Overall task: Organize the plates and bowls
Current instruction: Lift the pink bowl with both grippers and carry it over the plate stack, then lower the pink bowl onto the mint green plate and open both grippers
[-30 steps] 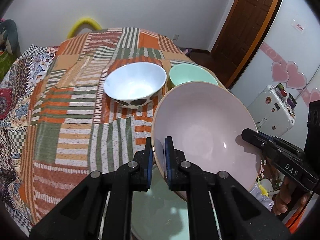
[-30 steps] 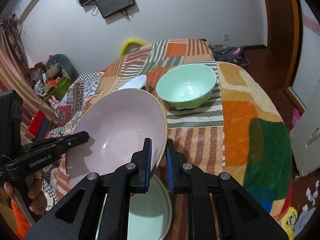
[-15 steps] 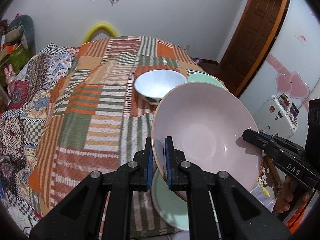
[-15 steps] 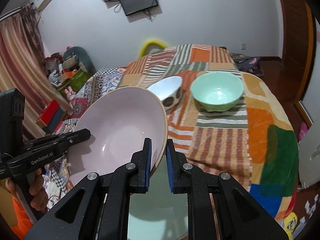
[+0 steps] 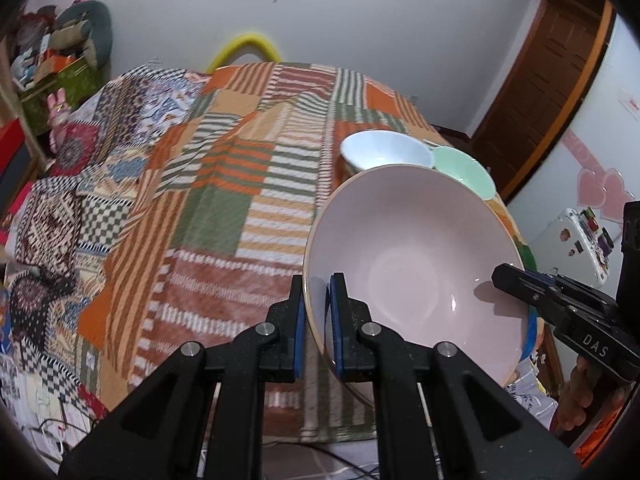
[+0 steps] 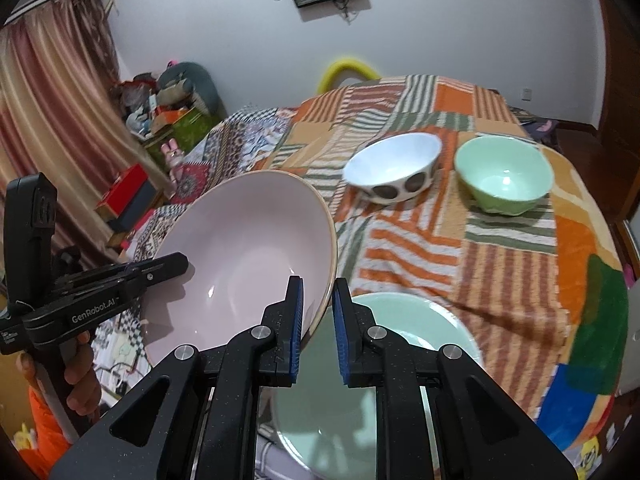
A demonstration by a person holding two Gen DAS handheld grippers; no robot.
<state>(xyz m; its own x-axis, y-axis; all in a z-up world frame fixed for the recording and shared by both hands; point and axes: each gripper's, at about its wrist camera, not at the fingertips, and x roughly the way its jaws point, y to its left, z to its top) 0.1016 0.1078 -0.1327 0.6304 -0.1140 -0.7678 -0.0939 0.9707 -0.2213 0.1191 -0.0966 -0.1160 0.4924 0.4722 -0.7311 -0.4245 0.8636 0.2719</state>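
Note:
Both grippers hold a large pink bowl point(image 5: 416, 256) tilted in the air over the table's near edge. My left gripper point(image 5: 316, 280) is shut on its left rim, and it shows in the right wrist view as a black tip point(image 6: 182, 265) on the bowl's point(image 6: 248, 248) far side. My right gripper point(image 6: 319, 282) is shut on the opposite rim, seen from the left as point(image 5: 500, 276). A pale green plate point(image 6: 404, 320) lies on the cloth below the right gripper. Farther back stand a white bowl with dark dots point(image 6: 394, 172) and a green bowl point(image 6: 504, 180), also seen as the white bowl point(image 5: 384, 154) and the green bowl point(image 5: 464, 168).
A patchwork striped cloth point(image 5: 224, 208) covers the round table. A yellow chair back point(image 5: 244, 46) rises behind it. Boxes and toys point(image 6: 160, 116) pile up by the curtain at the left. A wooden door point(image 5: 548, 80) and a white appliance point(image 5: 576, 240) stand at the right. A person's hand point(image 6: 80, 384) grips the left tool.
Both grippers have carried the pink bowl back and to the left. The white and green bowls now look farther off, and the green plate is gone from the left wrist view.

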